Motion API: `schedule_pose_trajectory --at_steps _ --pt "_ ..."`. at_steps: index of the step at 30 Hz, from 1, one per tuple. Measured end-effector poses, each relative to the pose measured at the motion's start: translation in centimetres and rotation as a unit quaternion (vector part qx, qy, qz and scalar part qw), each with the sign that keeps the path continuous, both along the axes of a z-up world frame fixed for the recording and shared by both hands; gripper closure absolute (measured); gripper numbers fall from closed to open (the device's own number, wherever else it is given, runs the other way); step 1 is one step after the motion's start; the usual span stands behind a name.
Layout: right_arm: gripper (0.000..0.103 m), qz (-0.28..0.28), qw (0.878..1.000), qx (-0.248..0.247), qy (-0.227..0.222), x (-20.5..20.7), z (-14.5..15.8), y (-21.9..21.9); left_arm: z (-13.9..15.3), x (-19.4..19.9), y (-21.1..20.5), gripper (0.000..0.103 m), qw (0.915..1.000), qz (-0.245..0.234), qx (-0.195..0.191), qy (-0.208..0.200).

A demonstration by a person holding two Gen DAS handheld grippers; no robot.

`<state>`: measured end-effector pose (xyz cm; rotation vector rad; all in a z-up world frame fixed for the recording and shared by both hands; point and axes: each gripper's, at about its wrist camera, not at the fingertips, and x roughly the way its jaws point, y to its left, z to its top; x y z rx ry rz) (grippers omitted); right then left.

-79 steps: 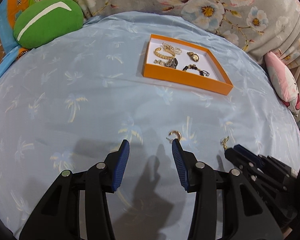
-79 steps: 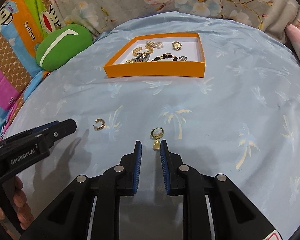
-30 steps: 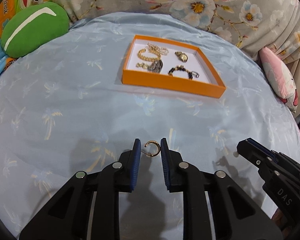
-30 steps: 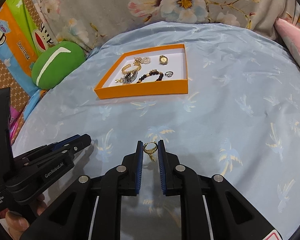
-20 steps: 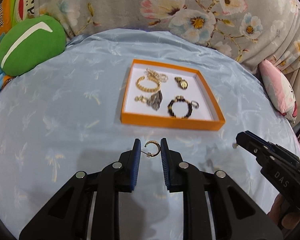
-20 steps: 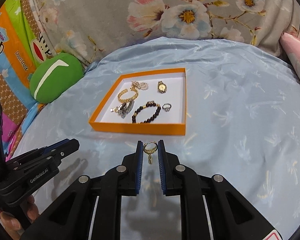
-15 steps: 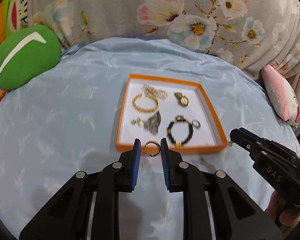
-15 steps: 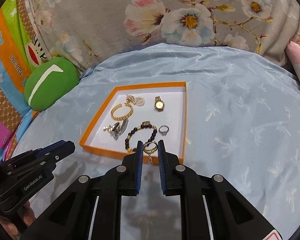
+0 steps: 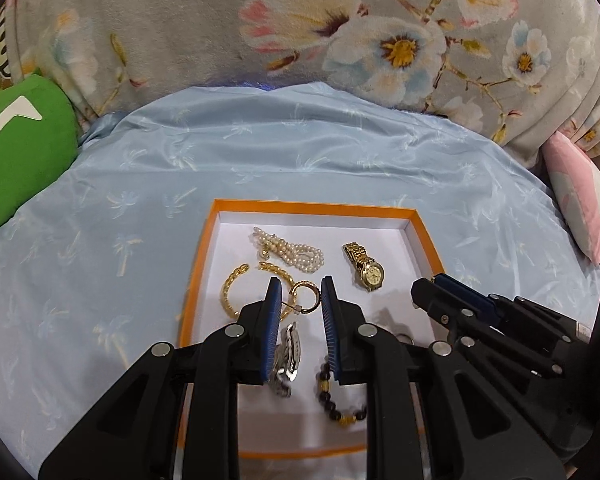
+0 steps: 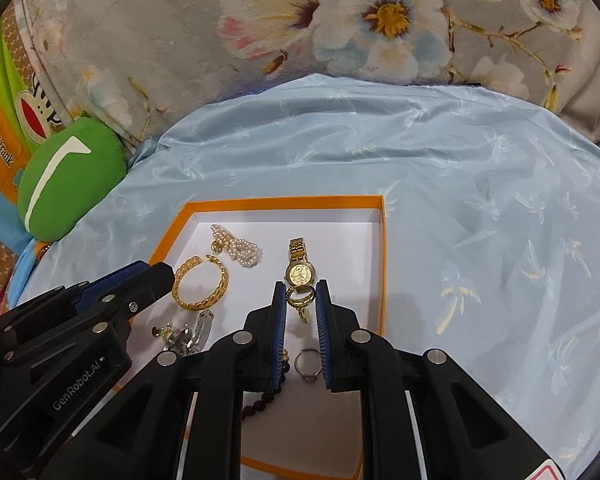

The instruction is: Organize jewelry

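Over the orange tray (image 9: pixel 188 292) — left gripper (image 9: pixel 300 296) pinching a gold hoop earring (image 9: pixel 306 298), right gripper (image 10: pixel 301 300) clamping a gold charm earring (image 10: pixel 300 298) — watch (image 10: pixel 299 268) just beyond.

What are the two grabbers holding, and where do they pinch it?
Left hand-held gripper pinches a gold hoop earring by its sides; right hand-held gripper pinches a gold charm earring by its ring.

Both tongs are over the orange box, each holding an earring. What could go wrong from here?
1. The left tongs hold the hoop earring right above the gold chain bracelet; released here, it may land on the bracelet and tangle.
2. The right tongs hold the charm earring close over the gold watch; it may drop onto it.
3. Both tongs crowd the orange box and may collide.
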<state>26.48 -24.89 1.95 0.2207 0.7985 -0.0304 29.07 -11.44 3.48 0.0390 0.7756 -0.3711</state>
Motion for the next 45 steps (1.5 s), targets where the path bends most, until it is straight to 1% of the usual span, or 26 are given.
schedule_pose_trajectory --at_steps 6,13,14,15,17,23,26,27,29,31,34,38,42,45 --pt "0.089 0.001 1.0 -0.003 0.006 0.7 -0.9 -0.2 -1.1 1.1 -1.1 0.083 0.9999 -0.008 0.008 0.003" --pt "0.088 -0.006 1.0 -0.001 0.004 0.3 -1.2 -0.4 -1.5 1.4 -1.1 0.082 1.0 -0.003 0.001 0.009" --pt "0.088 -0.006 1.0 0.0 0.003 0.3 -1.1 -0.4 -1.5 1.4 -1.0 0.08 0.9999 -0.002 0.001 0.01" --pt "0.088 -0.007 1.0 0.0 0.003 0.2 -1.1 -0.4 -1.6 1.5 -0.9 0.074 0.9999 0.0 0.0 0.011" --pt "0.088 -0.008 1.0 -0.002 0.002 0.0 -1.0 -0.4 -1.5 1.4 -0.6 0.068 0.9999 0.006 -0.002 0.01" --pt "0.086 -0.017 1.0 -0.001 0.003 -1.4 -0.9 -0.8 -0.8 0.6 1.4 0.066 0.9995 0.024 -0.017 0.009" --pt "0.086 -0.025 1.0 0.001 0.011 -2.5 -1.3 -1.3 -0.6 -0.2 3.5 0.057 0.9987 0.046 -0.023 0.005" --pt "0.086 -0.027 1.0 0.003 0.015 -2.8 -1.6 -1.5 -0.6 -0.4 4.3 0.056 0.9982 0.053 -0.027 0.007" --pt "0.087 -0.025 0.999 0.017 0.019 -3.4 -1.9 -1.6 -1.1 -0.7 5.9 0.056 0.9972 0.065 -0.031 0.019" --pt "0.087 -0.026 0.999 0.01 0.02 -3.9 -1.9 -1.3 -1.8 -1.1 7.1 0.056 0.9963 0.073 -0.032 0.032" --pt "0.087 -0.028 0.999 -0.007 0.022 -4.3 -1.9 -0.6 -2.8 -1.6 7.8 0.056 0.9958 0.076 -0.024 0.046" --pt "0.087 -0.032 0.999 -0.001 0.028 -4.5 -1.9 -0.6 -3.8 -1.9 8.0 0.057 0.9947 0.074 -0.019 0.068" --pt "0.087 -0.031 0.999 0.004 0.026 -5.3 -1.6 -0.5 -3.9 -2.6 8.1 0.059 0.9944 0.082 -0.012 0.065" --pt "0.087 -0.023 1.0 0.002 0.014 -6.3 -0.7 0.4 -2.8 -3.5 8.4 0.06 0.9947 0.087 -0.021 0.051"
